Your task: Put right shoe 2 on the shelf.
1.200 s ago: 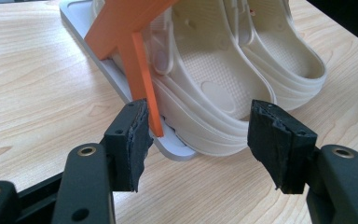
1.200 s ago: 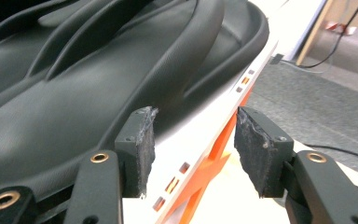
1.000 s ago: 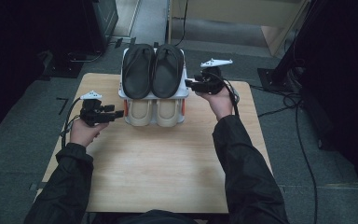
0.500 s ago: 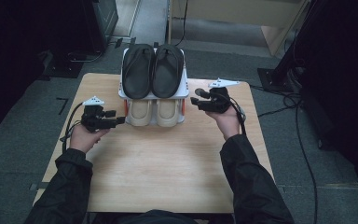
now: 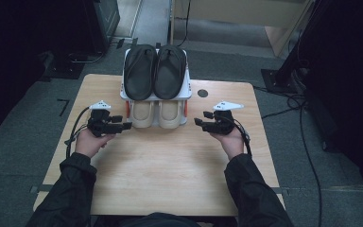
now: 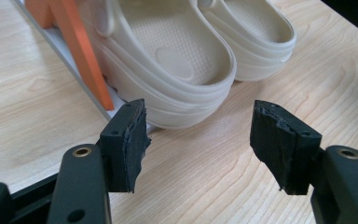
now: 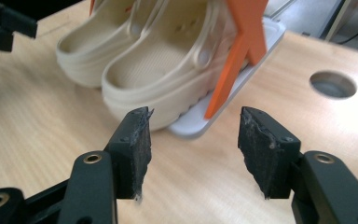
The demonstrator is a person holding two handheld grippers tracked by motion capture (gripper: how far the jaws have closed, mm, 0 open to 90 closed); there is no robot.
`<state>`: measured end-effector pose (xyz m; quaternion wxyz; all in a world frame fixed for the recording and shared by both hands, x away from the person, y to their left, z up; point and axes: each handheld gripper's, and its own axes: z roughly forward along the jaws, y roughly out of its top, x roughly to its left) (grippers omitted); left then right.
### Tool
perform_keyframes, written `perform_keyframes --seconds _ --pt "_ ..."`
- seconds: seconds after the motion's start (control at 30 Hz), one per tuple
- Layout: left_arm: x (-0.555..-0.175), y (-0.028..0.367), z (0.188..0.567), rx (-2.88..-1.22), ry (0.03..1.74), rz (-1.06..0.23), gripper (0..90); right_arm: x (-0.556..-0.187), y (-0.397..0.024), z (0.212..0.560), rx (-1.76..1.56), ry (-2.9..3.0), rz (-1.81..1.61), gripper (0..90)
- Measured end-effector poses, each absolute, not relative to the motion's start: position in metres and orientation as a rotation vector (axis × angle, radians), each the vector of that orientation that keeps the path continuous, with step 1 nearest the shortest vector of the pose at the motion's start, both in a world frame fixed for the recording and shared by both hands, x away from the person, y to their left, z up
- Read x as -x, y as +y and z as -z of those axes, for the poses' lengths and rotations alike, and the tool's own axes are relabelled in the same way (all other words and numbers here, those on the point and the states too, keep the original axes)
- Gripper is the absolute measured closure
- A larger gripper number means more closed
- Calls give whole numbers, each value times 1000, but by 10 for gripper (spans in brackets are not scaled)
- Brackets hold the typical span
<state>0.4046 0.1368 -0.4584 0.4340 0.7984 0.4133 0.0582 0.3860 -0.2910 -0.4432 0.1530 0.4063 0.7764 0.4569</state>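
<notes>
From the high view, a small two-level shoe rack stands at the twelve o'clock edge of the wooden table. A pair of dark slippers lies on its upper shelf, and a pair of cream clogs sits on the lower level, heels toward the person. The left gripper hovers at nine o'clock of the rack and the right gripper at three o'clock, both pointing inward and holding nothing.

In the left gripper view, the jaws stand wide apart over bare wood, with the nearer clog's heel just beyond them at twelve o'clock, beside an orange rack support.

In the right gripper view, the jaws are likewise spread and empty; the clogs lie at eleven o'clock, another orange support at one o'clock, and a round hole in the table at two o'clock.

Both pairs appear neatly seated, so the loading looks finished, though whether each sole rests fully flat is hard to judge from here. If anything remains, it is probably only clearing the hands away.
</notes>
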Motion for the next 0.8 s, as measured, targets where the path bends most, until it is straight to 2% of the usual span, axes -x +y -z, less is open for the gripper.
perform_keyframes --seconds 0.3,0.6,0.8 --pt "-400 132 463 -2006 983 -175 355 -365 -290 470 -1169 2279 -1271 396" --pt "-403 138 464 -1964 1010 -164 325 -369 -280 475 -1149 2265 -1221 323" --pt "-403 131 469 -1970 1021 -150 268 -372 -283 478 -1156 2271 -1218 292"
